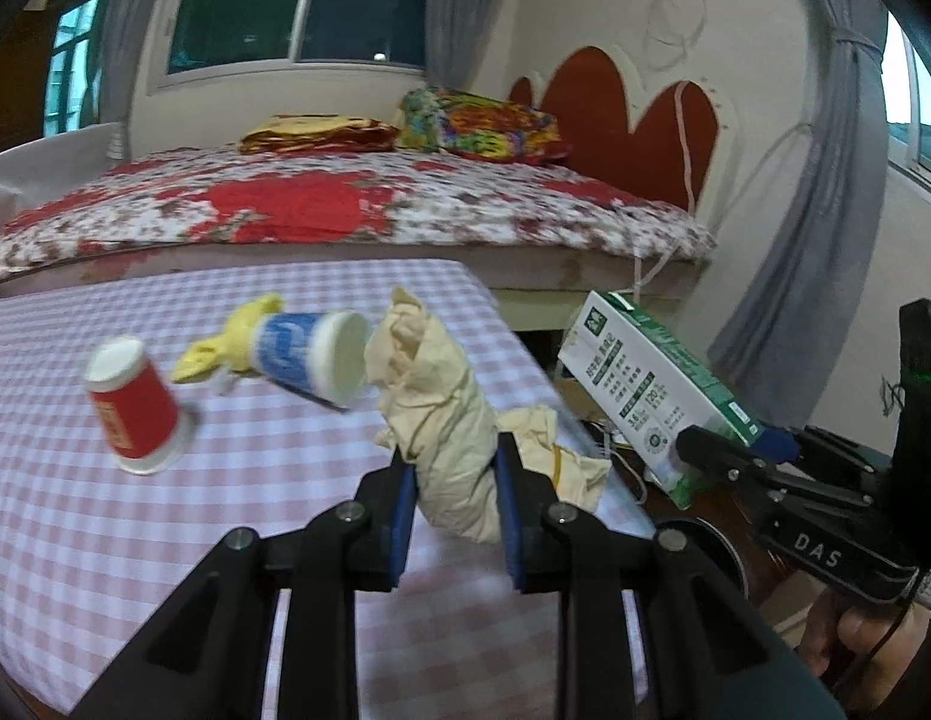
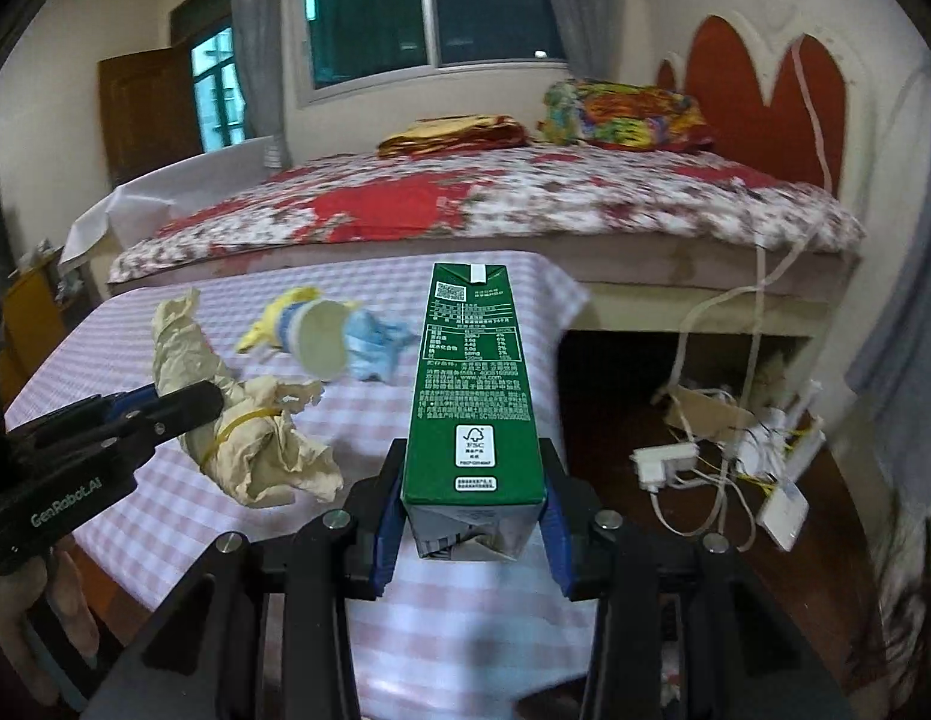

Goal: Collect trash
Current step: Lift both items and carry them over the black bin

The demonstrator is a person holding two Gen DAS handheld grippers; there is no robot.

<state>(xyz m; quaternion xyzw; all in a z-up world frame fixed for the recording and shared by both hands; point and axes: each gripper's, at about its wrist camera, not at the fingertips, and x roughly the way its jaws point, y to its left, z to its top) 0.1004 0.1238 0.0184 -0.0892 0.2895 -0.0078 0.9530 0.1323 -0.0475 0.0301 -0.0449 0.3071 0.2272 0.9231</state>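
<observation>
Both grippers hold trash above the pink-and-white checked tablecloth [image 1: 237, 492].

The left gripper [image 1: 456, 480] is clamped on a crumpled beige paper wad [image 1: 441, 414] bound with a yellow rubber band; the right gripper [image 2: 474, 516] grips a tall green milk carton [image 2: 474, 396] by its base. On the cloth lie a red paper cup [image 1: 135, 408] upside down, a tipped blue-and-white paper cup [image 1: 315, 357], yellow scraps and a blue tissue [image 2: 375, 348]. A floral bed [image 1: 345, 204] stands behind.

Left tongs [image 1: 455, 480] clamped on a crumpled beige paper wad [image 1: 432, 402] above the checked desk [image 1: 243, 510]. On the desk: red cup [image 1: 135, 414] upside down, blue cup [image 1: 312, 363] on its side, yellow scrap [image 1: 225, 345] behind it. Right tongs [image 1: 729, 450] at far right grip a green carton [image 1: 651, 384].
</observation>
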